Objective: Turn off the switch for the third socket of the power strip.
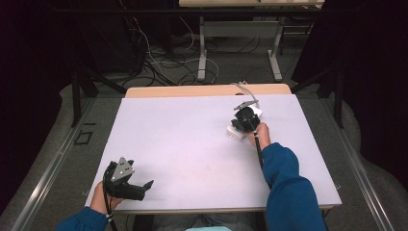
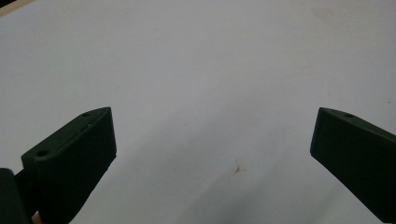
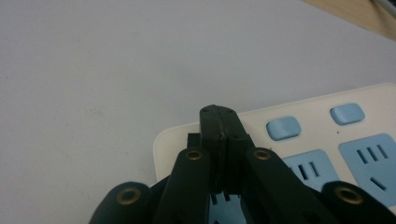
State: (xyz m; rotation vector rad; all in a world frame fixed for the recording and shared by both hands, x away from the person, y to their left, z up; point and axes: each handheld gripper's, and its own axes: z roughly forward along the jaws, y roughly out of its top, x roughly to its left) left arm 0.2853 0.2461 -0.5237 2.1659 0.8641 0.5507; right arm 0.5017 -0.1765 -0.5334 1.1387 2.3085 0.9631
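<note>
A white power strip (image 1: 235, 133) with pale blue sockets and buttons (image 3: 283, 127) lies at the table's far right. My right gripper (image 1: 243, 123) is directly over it, held by a hand in a blue sleeve. In the right gripper view its jaws (image 3: 218, 112) are pressed together above the strip's end, and nothing shows between them. My left gripper (image 1: 146, 188) rests low at the table's front left corner. Its jaws stand wide apart (image 2: 212, 116) over bare white tabletop, holding nothing.
The white tabletop (image 1: 192, 139) has a wooden strip along its far edge. The power strip's grey cable (image 1: 246, 90) runs off the far edge. Beyond are another table's legs and loose cables on the floor (image 1: 163, 62). Dark curtains stand on both sides.
</note>
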